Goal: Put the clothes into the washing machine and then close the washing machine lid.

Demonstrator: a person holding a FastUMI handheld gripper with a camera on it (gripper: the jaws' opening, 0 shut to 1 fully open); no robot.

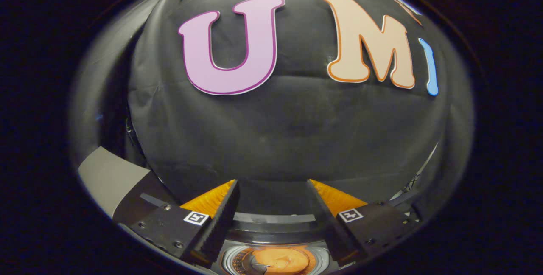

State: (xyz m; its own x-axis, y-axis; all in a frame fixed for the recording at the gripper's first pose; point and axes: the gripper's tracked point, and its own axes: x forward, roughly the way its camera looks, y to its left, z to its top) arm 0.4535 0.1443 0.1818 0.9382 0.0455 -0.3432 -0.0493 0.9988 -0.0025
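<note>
Two fingers of the tool (271,190) stand wide apart, holding nothing, above the washing machine (271,224) drum with orange clothes (280,260) inside; black cloth wall (288,130) beyond.

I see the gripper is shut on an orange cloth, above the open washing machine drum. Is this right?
Not quite. In the gripper view the gripper is open, its fingers apart and holding nothing. The orange cloth lies below, inside the open washing machine drum. The rest is right.
</note>
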